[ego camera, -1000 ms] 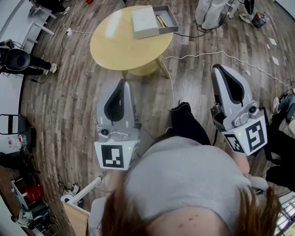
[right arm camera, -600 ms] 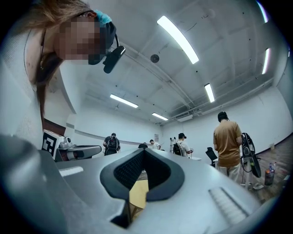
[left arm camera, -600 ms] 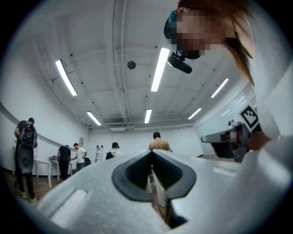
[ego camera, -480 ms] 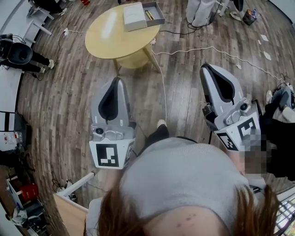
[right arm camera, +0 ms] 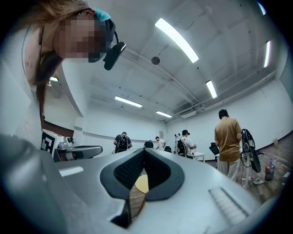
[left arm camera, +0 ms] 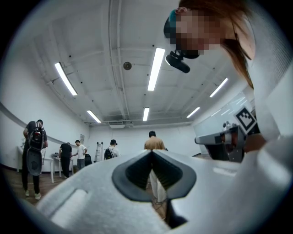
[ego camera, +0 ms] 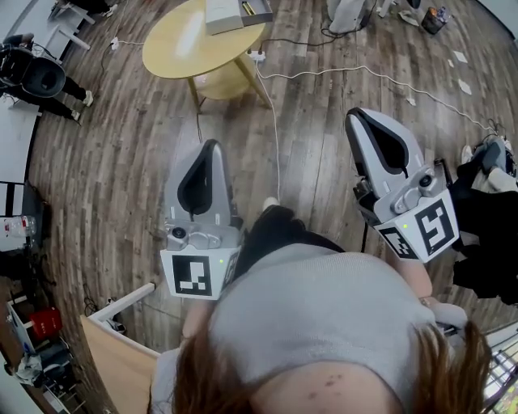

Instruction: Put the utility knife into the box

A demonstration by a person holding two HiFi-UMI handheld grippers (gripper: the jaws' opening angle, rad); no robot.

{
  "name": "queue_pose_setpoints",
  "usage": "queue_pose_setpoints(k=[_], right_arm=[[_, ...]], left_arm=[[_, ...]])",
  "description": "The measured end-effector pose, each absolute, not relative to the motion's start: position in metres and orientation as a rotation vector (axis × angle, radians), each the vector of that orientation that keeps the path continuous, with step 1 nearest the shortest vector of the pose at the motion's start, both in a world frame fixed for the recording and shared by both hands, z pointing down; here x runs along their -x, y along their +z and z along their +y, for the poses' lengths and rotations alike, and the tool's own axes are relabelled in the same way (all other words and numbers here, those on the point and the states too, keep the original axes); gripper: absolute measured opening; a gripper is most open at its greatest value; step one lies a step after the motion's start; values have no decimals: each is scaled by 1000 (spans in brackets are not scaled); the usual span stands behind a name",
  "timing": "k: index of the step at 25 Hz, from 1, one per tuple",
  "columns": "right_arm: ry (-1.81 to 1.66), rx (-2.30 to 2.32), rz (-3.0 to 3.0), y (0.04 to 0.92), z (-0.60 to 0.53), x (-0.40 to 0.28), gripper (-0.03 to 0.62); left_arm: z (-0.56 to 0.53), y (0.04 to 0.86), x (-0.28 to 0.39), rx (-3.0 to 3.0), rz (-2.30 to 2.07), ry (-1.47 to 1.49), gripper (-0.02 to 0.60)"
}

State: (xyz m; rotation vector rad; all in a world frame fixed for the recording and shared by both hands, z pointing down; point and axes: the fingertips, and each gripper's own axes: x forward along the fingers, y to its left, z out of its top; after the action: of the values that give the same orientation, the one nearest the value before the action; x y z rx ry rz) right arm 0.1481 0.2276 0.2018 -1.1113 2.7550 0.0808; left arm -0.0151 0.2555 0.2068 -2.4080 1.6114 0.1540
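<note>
The left hand-held gripper (ego camera: 211, 145) is showing its jaws pressed together with nothing between them, and the right hand-held gripper (ego camera: 353, 114) is doing the same. Both are hanging over the wooden floor (ego camera: 121, 162), well apart from the task's things. The utility knife (ego camera: 248, 8) is appearing only as a thin yellowish sliver in the grey half of the open box (ego camera: 223, 14), too small to be sure of. The box is sitting on the round yellow surface (ego camera: 182, 44) and is being cut off by the top edge. A white cable (ego camera: 276, 137) is trailing across the floor.
</note>
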Motion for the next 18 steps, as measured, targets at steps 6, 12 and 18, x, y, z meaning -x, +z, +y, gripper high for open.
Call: queue_pose_setpoints(k=[6, 12, 18], right_arm=[[92, 1109, 2767, 200, 251, -148, 3], [110, 1137, 2774, 200, 261, -135, 3], [125, 1122, 2770, 198, 270, -115, 3]], left_arm=[[278, 197, 18, 2366, 1615, 172, -5], [286, 196, 27, 2386, 1607, 182, -5], [291, 191, 47, 2361, 1610, 199, -5]])
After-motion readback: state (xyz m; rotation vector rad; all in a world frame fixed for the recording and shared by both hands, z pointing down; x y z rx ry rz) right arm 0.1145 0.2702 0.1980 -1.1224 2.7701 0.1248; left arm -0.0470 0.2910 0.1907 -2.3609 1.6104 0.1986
